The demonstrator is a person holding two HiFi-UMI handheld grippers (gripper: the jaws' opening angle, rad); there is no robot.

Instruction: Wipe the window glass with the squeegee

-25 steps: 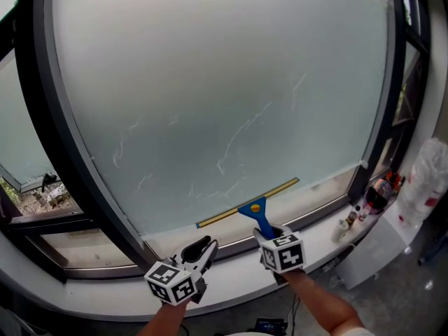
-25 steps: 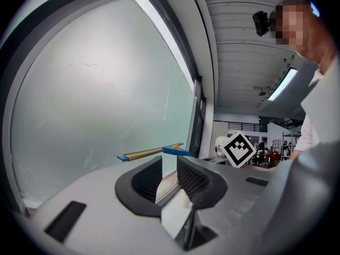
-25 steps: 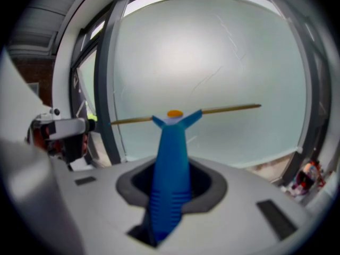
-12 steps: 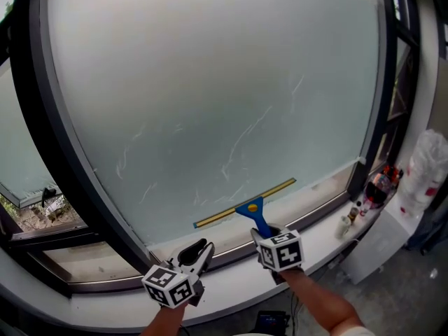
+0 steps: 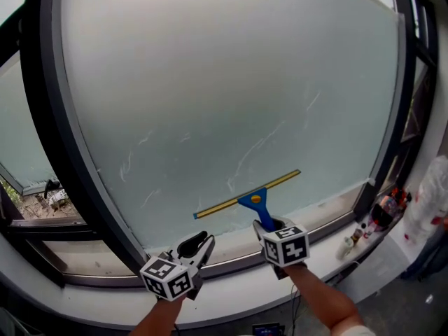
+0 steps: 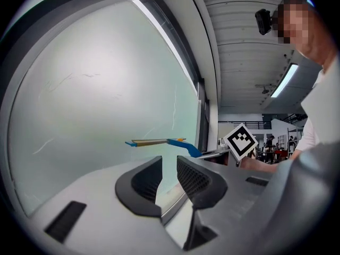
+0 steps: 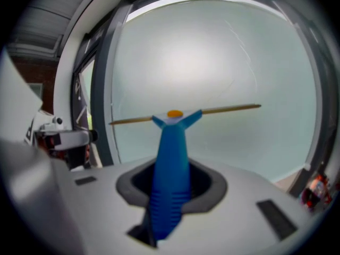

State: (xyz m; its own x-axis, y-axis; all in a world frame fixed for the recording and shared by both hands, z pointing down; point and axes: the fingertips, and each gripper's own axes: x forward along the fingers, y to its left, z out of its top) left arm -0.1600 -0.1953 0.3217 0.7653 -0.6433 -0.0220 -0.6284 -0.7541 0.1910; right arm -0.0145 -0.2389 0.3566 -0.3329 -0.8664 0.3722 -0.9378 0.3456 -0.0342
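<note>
Your right gripper (image 5: 271, 227) pinches the squeegee (image 5: 246, 195) by its blue handle, blade low against the window glass (image 5: 231, 82); your left gripper (image 5: 201, 242) hangs empty, fingers (image 6: 143, 182) slightly spread. Careful: tilt that right wrist and one blade end may lift, leaving streaks.

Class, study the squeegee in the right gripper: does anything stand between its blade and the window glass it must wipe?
Nothing visible does. The squeegee lies with its blade at the window glass, low on the pane.
</note>
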